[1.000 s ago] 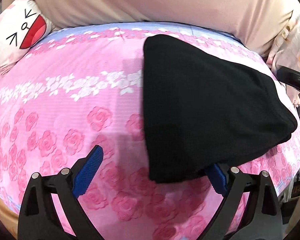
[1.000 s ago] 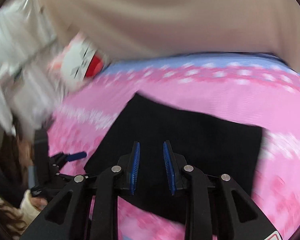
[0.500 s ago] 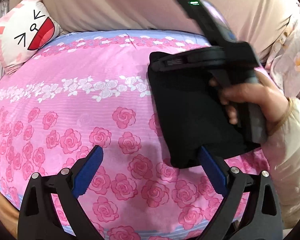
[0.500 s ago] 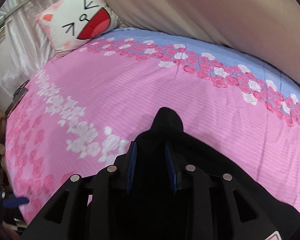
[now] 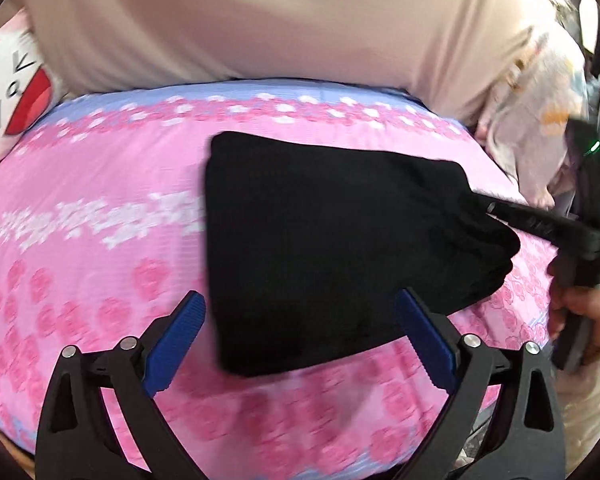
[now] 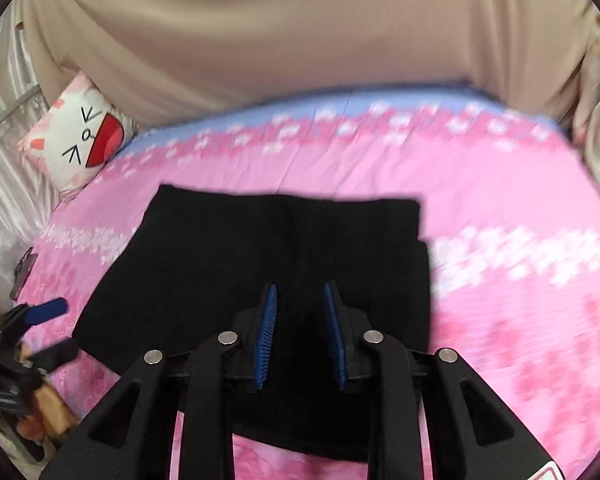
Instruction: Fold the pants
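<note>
Right wrist view: folded pants are seen beneath the closing, empty right gripper (left gripper spread wide, nearby)

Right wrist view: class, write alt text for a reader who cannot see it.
Folded black pants lie flat on a pink rose-print bedsheet. The right gripper hovers over their near edge, jaws closing with nothing pinched between them. A cartoon-face pillow sits far left.
</note>
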The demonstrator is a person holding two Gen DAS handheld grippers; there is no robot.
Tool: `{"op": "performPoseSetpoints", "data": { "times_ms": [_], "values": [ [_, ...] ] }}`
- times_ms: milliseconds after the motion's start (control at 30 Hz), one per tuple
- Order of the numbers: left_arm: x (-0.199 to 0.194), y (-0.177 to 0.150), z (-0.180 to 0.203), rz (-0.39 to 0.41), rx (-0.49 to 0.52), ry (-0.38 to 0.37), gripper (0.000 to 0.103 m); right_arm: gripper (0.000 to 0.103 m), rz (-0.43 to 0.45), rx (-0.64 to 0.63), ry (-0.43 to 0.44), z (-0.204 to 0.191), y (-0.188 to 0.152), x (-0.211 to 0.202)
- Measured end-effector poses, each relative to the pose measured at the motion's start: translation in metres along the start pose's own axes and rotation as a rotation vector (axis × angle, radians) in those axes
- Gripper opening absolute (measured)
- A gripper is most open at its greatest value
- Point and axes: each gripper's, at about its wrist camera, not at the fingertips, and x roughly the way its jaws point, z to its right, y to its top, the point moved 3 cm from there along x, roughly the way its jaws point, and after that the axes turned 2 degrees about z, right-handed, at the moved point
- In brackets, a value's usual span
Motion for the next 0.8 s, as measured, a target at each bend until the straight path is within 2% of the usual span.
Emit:
{"op": "performPoseSetpoints", "data": {
  "times_ms": [67,133,200,233,267,300,367,433,500,567,633,667,700,733,800],
  "values": [
    [0.017,-0.001,0.01,-0.021,0.02,0.024,0.097,0.023,0.008,0.0,0.008,0.005,0.009,0.0],
    [0.033,-0.003,0.016,-0.026,0.061,0.099,0.098,0.023,0.006,0.0,0.009,0.012,0.021,0.013],
    [0.043,-0.005,0.019,-0.032,0.086,0.17,0.098,0.02,-0.018,0.019,-0.006,0.026,0.03,0.036],
    [0.045,-0.005,0.02,-0.029,0.093,0.18,0.098,0.019,-0.058,0.02,-0.06,0.04,0.029,0.057],
    [0.046,-0.005,0.022,-0.026,0.103,0.184,0.098,0.019,-0.076,0.029,-0.067,0.053,0.027,0.075],
    [0.046,-0.005,0.024,-0.028,0.112,0.197,0.098,0.019,-0.049,0.076,-0.02,0.06,0.028,0.075],
    [0.044,-0.004,0.023,-0.041,0.112,0.204,0.098,0.02,-0.047,0.122,-0.012,0.063,0.031,0.059],
    [0.042,-0.005,0.017,-0.052,0.099,0.198,0.098,0.027,0.009,0.092,-0.027,0.05,0.029,0.029],
    [0.041,-0.004,0.013,-0.056,0.08,0.183,0.098,0.027,0.053,0.052,0.035,0.033,0.014,-0.006],
    [0.04,-0.004,0.013,-0.054,0.077,0.178,0.098,0.027,0.041,0.029,0.039,0.024,-0.01,-0.026],
    [0.042,-0.006,0.013,-0.054,0.085,0.184,0.098,0.027,-0.003,-0.003,0.043,0.018,-0.037,-0.029],
    [0.043,-0.007,0.014,-0.054,0.093,0.193,0.098,0.019,-0.041,-0.033,0.007,0.017,-0.051,-0.021],
    [0.044,-0.007,0.015,-0.055,0.095,0.195,0.098,0.019,-0.053,-0.077,-0.051,0.02,-0.063,-0.013],
    [0.044,-0.008,0.016,-0.055,0.093,0.197,0.098,0.021,-0.02,-0.085,-0.048,0.023,-0.067,-0.014],
    [0.043,-0.008,0.017,-0.055,0.087,0.202,0.098,0.025,-0.028,0.018,0.005,0.036,-0.066,-0.018]
  ]
}}
